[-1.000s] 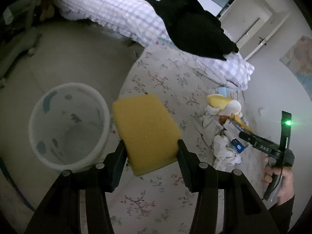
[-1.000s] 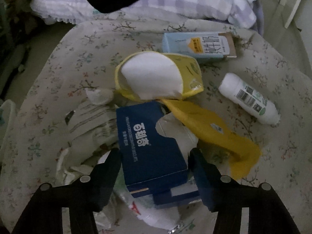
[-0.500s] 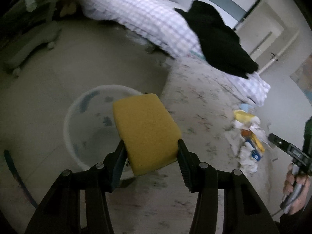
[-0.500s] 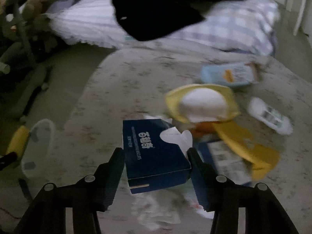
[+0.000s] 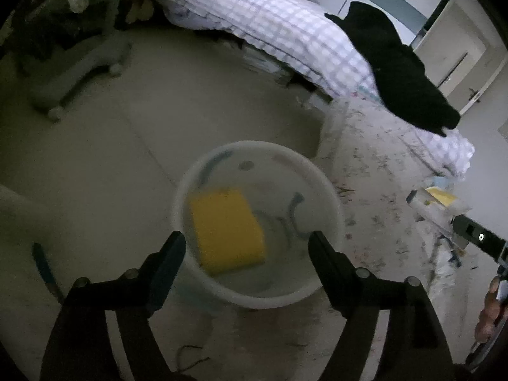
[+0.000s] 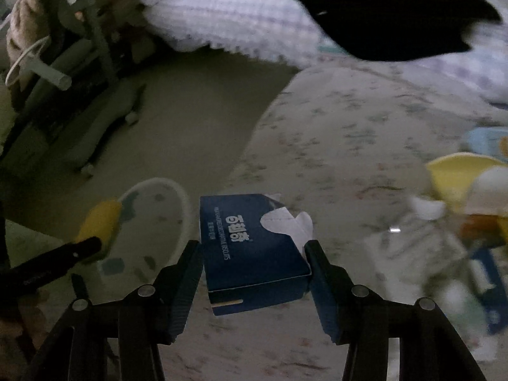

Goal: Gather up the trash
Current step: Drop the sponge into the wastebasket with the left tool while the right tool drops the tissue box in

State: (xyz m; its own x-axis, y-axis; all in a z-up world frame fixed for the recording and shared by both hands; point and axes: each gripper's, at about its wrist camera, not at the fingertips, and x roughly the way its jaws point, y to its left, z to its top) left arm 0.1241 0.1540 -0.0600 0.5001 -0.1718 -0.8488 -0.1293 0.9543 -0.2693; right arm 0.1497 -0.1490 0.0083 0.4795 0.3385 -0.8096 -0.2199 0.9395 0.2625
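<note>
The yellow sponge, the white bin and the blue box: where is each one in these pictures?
yellow sponge [image 5: 227, 227]: left wrist view, middle of its top face.
white bin [image 5: 330, 187]: left wrist view, right side of its rim.
blue box [image 6: 250, 247]: right wrist view, middle of its printed top.

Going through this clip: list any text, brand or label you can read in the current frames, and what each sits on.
Blue box in the right hand-held gripper: large white logo characters, not read with confidence; the small white line beside them is too blurred.
Pale blue carton: print blurred, unreadable.
White bin: only blue-grey patterns, no text.
</note>
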